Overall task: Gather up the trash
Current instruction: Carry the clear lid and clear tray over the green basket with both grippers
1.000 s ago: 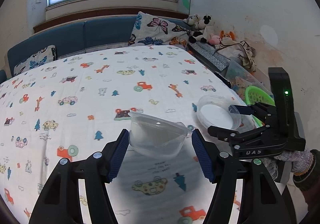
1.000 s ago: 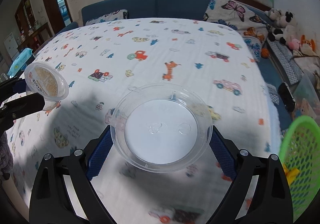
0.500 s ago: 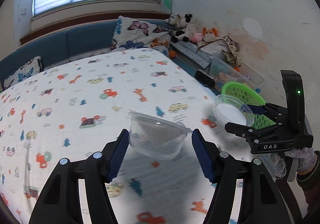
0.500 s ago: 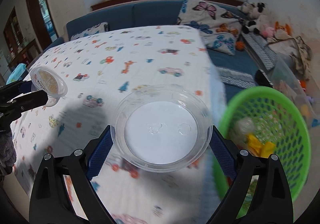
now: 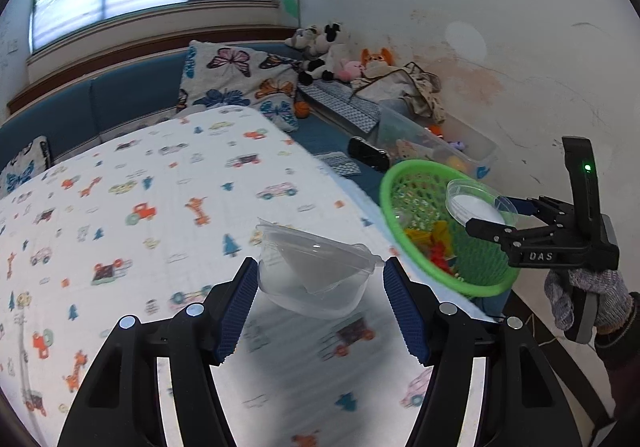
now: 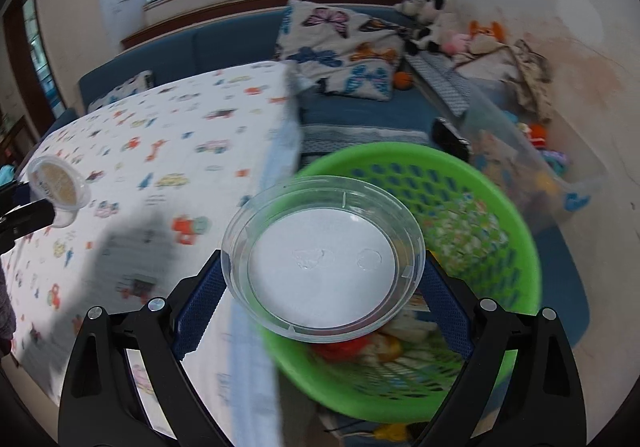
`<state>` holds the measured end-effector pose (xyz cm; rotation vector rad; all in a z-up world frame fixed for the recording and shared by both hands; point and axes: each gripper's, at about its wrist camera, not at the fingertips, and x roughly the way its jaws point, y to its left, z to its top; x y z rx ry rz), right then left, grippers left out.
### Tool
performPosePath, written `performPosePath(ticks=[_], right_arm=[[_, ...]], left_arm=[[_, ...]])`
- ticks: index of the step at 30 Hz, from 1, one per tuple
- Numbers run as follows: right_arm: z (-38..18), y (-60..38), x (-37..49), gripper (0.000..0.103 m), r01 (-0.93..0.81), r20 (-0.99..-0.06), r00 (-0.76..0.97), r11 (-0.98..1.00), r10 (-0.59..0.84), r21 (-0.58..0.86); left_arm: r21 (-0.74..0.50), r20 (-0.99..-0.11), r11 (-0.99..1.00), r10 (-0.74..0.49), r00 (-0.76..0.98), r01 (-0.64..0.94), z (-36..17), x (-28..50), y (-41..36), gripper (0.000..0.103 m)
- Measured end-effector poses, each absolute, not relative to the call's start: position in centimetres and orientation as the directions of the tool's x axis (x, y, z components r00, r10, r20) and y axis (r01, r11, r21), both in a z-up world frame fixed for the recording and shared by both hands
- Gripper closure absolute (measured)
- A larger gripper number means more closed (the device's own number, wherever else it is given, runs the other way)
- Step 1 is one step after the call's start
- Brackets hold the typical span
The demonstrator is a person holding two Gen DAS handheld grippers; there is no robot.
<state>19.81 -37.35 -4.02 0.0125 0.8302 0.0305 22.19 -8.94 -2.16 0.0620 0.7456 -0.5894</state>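
My left gripper [image 5: 320,262] is shut on a clear plastic bowl [image 5: 316,279], held tilted in the air above the table's right edge. In the right wrist view that bowl [image 6: 56,183] shows its tan bottom at the far left. My right gripper [image 6: 322,255] is shut on a clear round dish [image 6: 324,259] with a white base. It hangs over the near rim of a green mesh basket [image 6: 492,215]. From the left wrist view, the right gripper [image 5: 492,213] holds the dish [image 5: 476,203] above the basket [image 5: 424,247], which contains colourful scraps.
The table [image 5: 160,207] wears a white cloth printed with cars and giraffes. A blue bench [image 5: 128,95] runs behind it, with butterfly cushions [image 5: 240,79], plush toys [image 5: 332,55], a black device [image 5: 368,157] and a clear toy box [image 5: 436,143]. A gloved hand [image 5: 580,295] holds the right gripper.
Both grippers have swung right, away from the table's middle toward the green basket. The right gripper's dish now hangs over the basket; each keeps its hold.
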Motion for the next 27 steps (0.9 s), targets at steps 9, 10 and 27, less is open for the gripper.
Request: performPosePath(ticks=[9, 10, 27], right_arm=[[-4.5, -42.1, 19.0, 0.011, 0.071, -0.741, 0.671, 0.997, -0.019, 0.039], [-4.6, -42.4, 18.9, 0.011, 0.077, -0.742, 0.67, 0.996, -0.02, 0.043], [-4.8, -45.4, 17.4, 0.009, 0.12, -0.736, 0.677, 0.99, -0.026, 0.076]], left_arm=[[-0.143, -0.659, 0.804, -0.512, 0.551, 0.577, -1.8, 22.2, -13.4, 0.04], [-0.143, -0.66, 0.8, -0.516, 0.546, 0.583, -1.8, 22.2, -13.9, 0.041], [-0.143, -0.671, 0.75, -0.553, 0.494, 0.646, -1.8, 22.7, -20.5, 0.04]])
